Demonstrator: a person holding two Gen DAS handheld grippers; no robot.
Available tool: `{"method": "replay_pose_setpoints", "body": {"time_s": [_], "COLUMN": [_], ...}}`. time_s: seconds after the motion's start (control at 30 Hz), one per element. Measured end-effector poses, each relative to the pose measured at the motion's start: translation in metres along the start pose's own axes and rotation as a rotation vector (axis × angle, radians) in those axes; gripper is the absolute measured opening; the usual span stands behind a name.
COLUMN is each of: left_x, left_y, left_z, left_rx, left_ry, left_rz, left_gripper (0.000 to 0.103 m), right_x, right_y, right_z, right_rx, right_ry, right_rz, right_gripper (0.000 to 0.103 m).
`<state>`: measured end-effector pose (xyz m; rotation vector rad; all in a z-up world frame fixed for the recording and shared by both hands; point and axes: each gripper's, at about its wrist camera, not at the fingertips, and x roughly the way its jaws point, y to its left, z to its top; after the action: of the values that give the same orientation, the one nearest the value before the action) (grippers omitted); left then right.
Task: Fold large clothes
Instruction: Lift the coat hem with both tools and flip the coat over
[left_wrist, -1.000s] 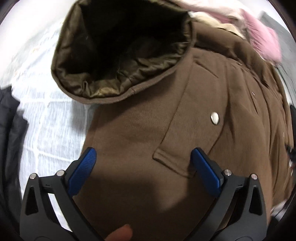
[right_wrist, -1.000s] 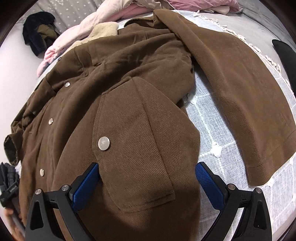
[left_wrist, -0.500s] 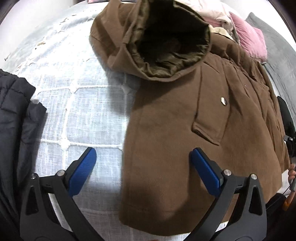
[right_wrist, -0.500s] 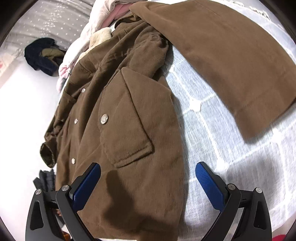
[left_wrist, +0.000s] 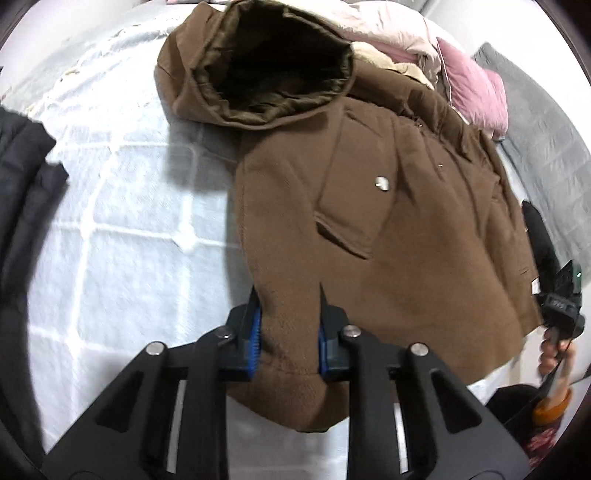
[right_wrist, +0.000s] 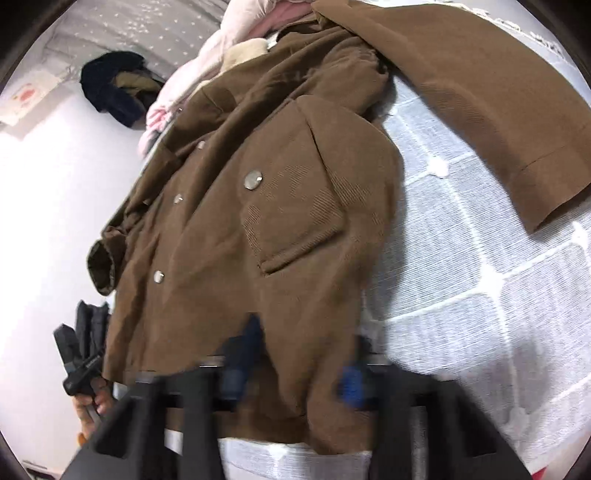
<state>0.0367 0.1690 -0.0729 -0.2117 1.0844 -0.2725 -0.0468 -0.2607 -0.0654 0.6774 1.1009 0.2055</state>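
While the coat (left_wrist: 369, 236) lay front-up on the bed (left_wrist: 122, 229), long axis running away from us, we had both tools at its near hem: left gripper (left_wrist: 289, 325) clamped on one corner, right gripper (right_wrist: 295, 365) narrowed around the other, though blur kept us from confirming its grip. Ahead, a loose sleeve (right_wrist: 461, 92), pink bedding (left_wrist: 476, 92) and a black jacket (left_wrist: 22, 192) crowded the fold path.
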Motion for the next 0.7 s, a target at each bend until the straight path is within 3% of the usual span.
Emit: {"method": "replay_pose_setpoints", "body": {"time_s": [0.13,0.27,0.4,0.47,0.57,0.7], "left_x": [-0.024,-0.069,-0.119,-0.13,-0.119,-0.05], "left_y": [-0.029,-0.051,-0.073,-0.083,-0.079,-0.068], "left_z": [0.006,0.008,0.002,-0.009,-0.029,-0.052], "left_rx": [0.009,0.005,0.084,0.138,0.175,0.2], "left_ry": [-0.038,-0.069,-0.109,-0.113,-0.042,0.128], "left_rz": [-0.021,-0.092,-0.15,-0.128,-0.093,0.089], "left_gripper": [0.017,0.016,0.015,0.015,0.015,0.016], "right_x": [-0.032,-0.093,-0.159,-0.178,-0.175,-0.128], "right_y": [0.014,0.016,0.023,0.025,0.015,-0.02], "right_z": [0.003,0.013,0.015,0.012,0.008,-0.001], "right_rx": [-0.053,-0.056,-0.113,-0.13,-0.132,-0.1], "right_ry": [-0.105,-0.2,-0.294,-0.315,-0.28,-0.147], "right_rz": [-0.012,-0.015,-0.042,-0.069,-0.103,-0.178], "right_gripper": [0.013,0.012,0.012,0.012,0.012,0.012]}}
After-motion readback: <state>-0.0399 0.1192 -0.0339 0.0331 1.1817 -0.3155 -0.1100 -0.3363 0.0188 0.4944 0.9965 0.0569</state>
